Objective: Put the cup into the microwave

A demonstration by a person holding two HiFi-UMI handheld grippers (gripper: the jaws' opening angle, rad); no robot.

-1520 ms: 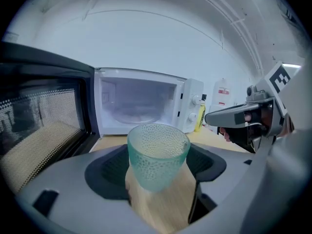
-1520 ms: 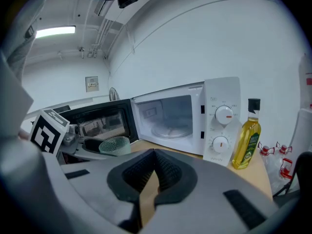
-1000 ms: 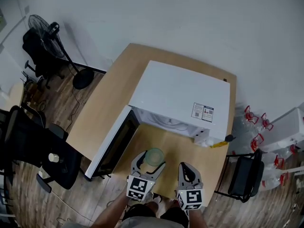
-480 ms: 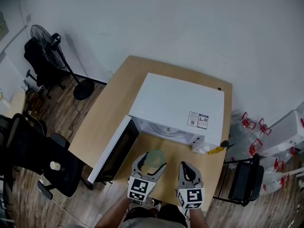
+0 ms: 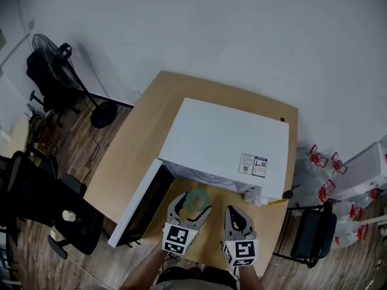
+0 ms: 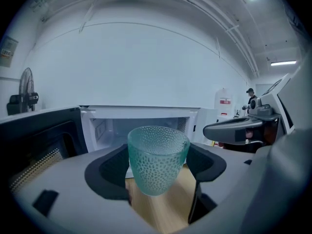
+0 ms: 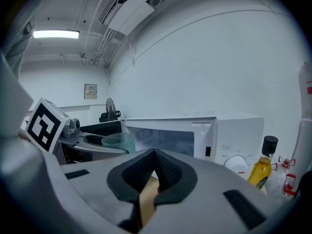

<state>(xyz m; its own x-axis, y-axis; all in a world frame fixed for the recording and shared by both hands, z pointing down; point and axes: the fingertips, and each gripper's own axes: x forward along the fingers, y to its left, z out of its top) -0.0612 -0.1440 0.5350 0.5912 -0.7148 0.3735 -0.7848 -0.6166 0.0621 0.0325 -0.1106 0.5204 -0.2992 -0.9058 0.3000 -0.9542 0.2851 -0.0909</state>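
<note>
Holding the cup (image 6: 157, 159) upright above the bench (image 5: 139, 144), the left tongs (image 5: 193, 205) are clamped on its sides. The open microwave (image 5: 224, 141) lies straight ahead, near the cup. The right tongs (image 5: 237, 217) are pressed together, empty, just beside.

A workroom, office or lab by the look of it: black office chairs (image 5: 33, 192) at nine o'clock, a fan (image 5: 47, 44) at ten, water bottles (image 5: 318, 160) at three, a microwave (image 5: 224, 141) on a desk (image 5: 136, 141), and strip lights (image 7: 56, 34) and bare pipes (image 6: 222, 26) overhead.
</note>
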